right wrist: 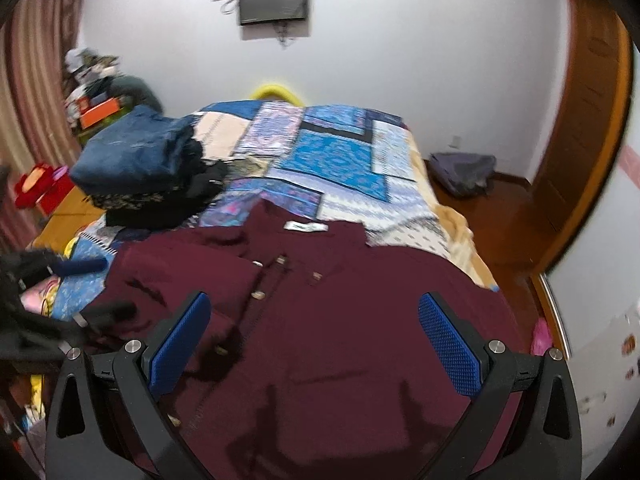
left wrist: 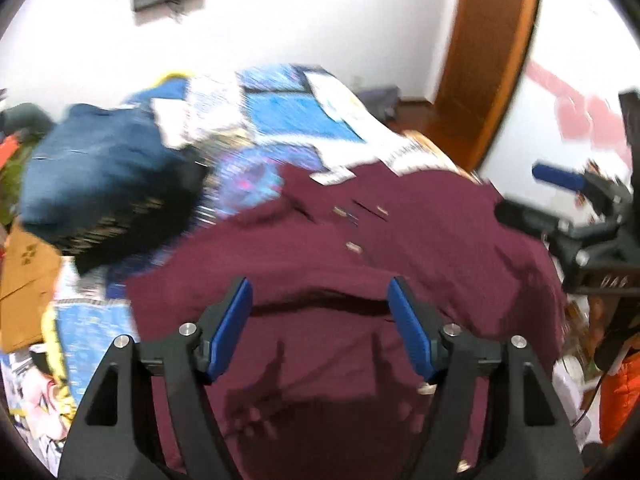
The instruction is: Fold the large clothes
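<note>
A large maroon buttoned garment (left wrist: 340, 280) lies spread on the bed, collar and white label toward the far side; it also shows in the right wrist view (right wrist: 360, 320). My left gripper (left wrist: 320, 300) is open and empty, hovering over the garment's near part. My right gripper (right wrist: 314, 312) is open and empty above the garment's middle. The right gripper shows at the right edge of the left wrist view (left wrist: 552, 196). The left gripper shows at the left edge of the right wrist view (right wrist: 80, 280). The left wrist view is blurred.
A patchwork blue quilt (right wrist: 332, 152) covers the bed. A pile of folded dark blue and black clothes (right wrist: 144, 168) sits at the bed's left. Clutter lies on the floor at left (right wrist: 40, 188). A wooden door frame (right wrist: 580, 120) stands right, a grey bag (right wrist: 460, 172) on the floor.
</note>
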`<action>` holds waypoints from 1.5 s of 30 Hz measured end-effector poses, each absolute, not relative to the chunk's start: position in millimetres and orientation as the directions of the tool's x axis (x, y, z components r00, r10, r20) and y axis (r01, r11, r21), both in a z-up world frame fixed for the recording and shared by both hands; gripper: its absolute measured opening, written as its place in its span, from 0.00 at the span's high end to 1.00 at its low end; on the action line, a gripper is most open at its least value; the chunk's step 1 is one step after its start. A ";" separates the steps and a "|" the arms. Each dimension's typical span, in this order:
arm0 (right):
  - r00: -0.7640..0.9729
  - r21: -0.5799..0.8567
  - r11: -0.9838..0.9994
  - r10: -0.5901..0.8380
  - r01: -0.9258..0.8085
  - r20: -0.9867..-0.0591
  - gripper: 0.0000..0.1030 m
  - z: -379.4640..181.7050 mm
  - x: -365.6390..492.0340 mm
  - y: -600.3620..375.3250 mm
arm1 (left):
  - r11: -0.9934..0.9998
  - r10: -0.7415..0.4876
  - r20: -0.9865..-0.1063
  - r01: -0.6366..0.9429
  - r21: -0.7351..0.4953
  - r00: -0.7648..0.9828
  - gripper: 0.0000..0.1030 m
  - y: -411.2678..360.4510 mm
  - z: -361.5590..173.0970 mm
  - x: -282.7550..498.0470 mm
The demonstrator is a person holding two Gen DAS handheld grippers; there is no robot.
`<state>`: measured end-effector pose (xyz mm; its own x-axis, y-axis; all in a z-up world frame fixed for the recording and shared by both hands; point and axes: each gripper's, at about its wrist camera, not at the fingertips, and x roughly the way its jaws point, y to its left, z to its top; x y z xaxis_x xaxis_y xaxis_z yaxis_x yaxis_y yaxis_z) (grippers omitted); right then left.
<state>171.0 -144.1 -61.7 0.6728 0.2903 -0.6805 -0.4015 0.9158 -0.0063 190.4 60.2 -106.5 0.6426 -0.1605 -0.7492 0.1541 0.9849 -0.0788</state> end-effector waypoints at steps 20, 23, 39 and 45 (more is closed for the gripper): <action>0.338 -0.149 0.538 0.271 -0.829 -0.901 0.02 -155.2 197.9 85.1 | 0.963 0.125 -0.788 -0.264 -0.049 0.602 0.30 259.4 -144.0 156.1; 0.332 -0.195 0.505 0.198 -0.841 -0.922 0.02 -178.8 200.2 95.7 | 0.962 0.121 -0.799 -0.267 -0.052 0.590 0.30 262.3 -153.4 155.1; 0.376 -0.061 0.671 0.335 -0.739 -0.864 0.82 -130.6 221.0 30.4 | 0.975 0.115 -0.787 -0.220 -0.027 0.606 0.30 246.5 -150.2 162.0; 0.467 0.078 0.786 0.440 -0.614 -0.767 0.90 -76.4 234.3 -34.6 | 0.984 0.116 -0.772 -0.178 0.003 0.625 0.30 221.2 -140.1 170.0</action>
<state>234.3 -34.6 -76.4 0.4668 0.4403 -0.7669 -0.6136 0.7858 0.0777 170.0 221.2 -140.1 0.6246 0.1157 -0.7723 -0.1782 0.9840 0.0033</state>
